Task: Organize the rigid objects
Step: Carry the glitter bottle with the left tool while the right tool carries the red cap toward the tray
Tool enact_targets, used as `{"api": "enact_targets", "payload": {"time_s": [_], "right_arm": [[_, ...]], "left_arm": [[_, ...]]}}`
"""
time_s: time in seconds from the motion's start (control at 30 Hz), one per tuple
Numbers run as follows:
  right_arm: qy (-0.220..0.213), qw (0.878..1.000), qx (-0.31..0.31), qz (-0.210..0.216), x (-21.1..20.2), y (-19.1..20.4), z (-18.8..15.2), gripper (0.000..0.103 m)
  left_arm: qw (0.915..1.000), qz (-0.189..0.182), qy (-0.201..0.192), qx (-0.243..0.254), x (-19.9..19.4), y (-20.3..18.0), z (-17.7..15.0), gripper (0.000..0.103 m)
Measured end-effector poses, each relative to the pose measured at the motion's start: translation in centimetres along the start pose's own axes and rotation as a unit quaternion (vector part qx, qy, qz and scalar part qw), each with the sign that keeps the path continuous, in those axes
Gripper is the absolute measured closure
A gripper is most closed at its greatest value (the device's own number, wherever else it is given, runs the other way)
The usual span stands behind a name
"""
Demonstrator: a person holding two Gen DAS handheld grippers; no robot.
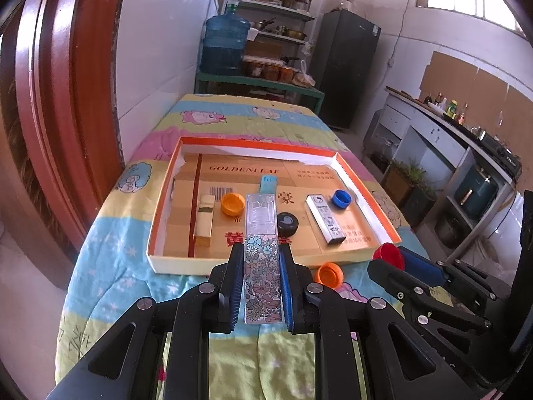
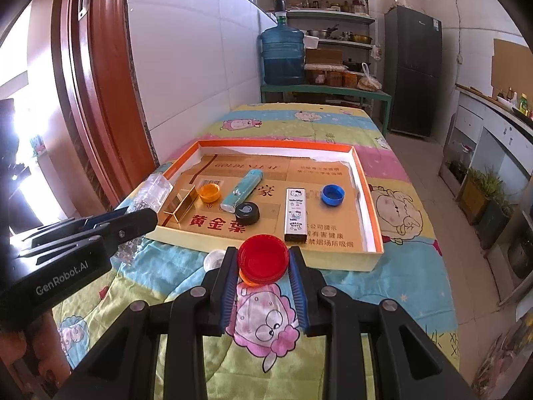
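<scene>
My left gripper (image 1: pixel 261 250) is shut on a long clear case with a flower print (image 1: pixel 261 276), held above the near wall of the orange-rimmed tray (image 1: pixel 266 141). My right gripper (image 2: pixel 263 255) is shut on a red bottle cap (image 2: pixel 263 260), just short of the tray's front wall (image 2: pixel 266 250). Inside the tray lie a gold lighter (image 1: pixel 205 220), an orange cap (image 1: pixel 232 204), a teal lighter (image 1: pixel 268 181), a black cap (image 1: pixel 287 223), a white printed lighter (image 1: pixel 324 218) and a blue cap (image 1: pixel 341 198).
A second orange cap (image 1: pixel 329 275) and a white cap (image 2: pixel 215 258) lie on the cartoon blanket (image 2: pixel 399 266) in front of the tray. A red door frame (image 1: pixel 50 116) stands at the left, a water jug (image 1: pixel 225 45) and shelves behind the table.
</scene>
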State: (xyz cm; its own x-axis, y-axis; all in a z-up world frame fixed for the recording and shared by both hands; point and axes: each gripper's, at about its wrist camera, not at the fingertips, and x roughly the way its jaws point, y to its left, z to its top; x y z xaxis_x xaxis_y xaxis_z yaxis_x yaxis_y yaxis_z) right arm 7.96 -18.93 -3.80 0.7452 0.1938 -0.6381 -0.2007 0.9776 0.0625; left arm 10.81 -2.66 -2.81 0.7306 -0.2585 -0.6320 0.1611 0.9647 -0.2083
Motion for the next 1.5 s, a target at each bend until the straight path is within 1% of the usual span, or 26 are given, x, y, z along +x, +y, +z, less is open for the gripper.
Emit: {"api": "enact_targets", "payload": {"time_s": [0.3, 0.57, 0.7, 0.8, 1.03, 1.17, 1.27, 1.5], "right_arm": [[-0.002, 1.0, -0.002, 0.001, 0.9, 0.1, 1.1, 0.073], [-0.002, 1.0, 0.019, -0.002, 1.6, -1.5, 1.8, 0.073], [-0.005, 1.0, 0.021, -0.004, 2.1, -2.1, 2.5, 0.073], [-0.006, 1.0, 0.02, -0.002, 2.6, -2.4, 3.3, 0.073], [-0.007, 1.0, 0.02, 0.013, 4.6, -2.8, 6.2, 0.073], [-0.002, 1.0, 0.019, 0.02, 6.3, -2.9, 7.6, 0.073], [0.003, 0.999, 0.023, 0.023, 7.7, -2.9, 8.6, 0.073], [0.011, 0.999, 0.04, 0.028, 10.4, -3.2, 10.1, 0.073]], "left_arm": [[0.9999, -0.009, -0.001, -0.014, 0.5, 0.9, 1.1, 0.083], [0.9997, -0.008, 0.003, -0.025, 1.7, 2.0, 2.2, 0.083], [0.9995, 0.004, -0.002, -0.03, 2.6, 2.9, 3.5, 0.083], [0.9995, 0.013, 0.002, -0.028, 3.6, 3.5, 4.8, 0.083], [0.9994, 0.026, 0.015, -0.019, 6.3, 4.5, 7.5, 0.083], [0.9993, 0.016, 0.03, -0.013, 8.0, 4.9, 8.8, 0.083], [0.9989, 0.0, 0.041, -0.025, 9.2, 5.2, 9.4, 0.083], [0.9989, 0.004, 0.04, -0.023, 11.0, 5.3, 10.8, 0.083]]}}
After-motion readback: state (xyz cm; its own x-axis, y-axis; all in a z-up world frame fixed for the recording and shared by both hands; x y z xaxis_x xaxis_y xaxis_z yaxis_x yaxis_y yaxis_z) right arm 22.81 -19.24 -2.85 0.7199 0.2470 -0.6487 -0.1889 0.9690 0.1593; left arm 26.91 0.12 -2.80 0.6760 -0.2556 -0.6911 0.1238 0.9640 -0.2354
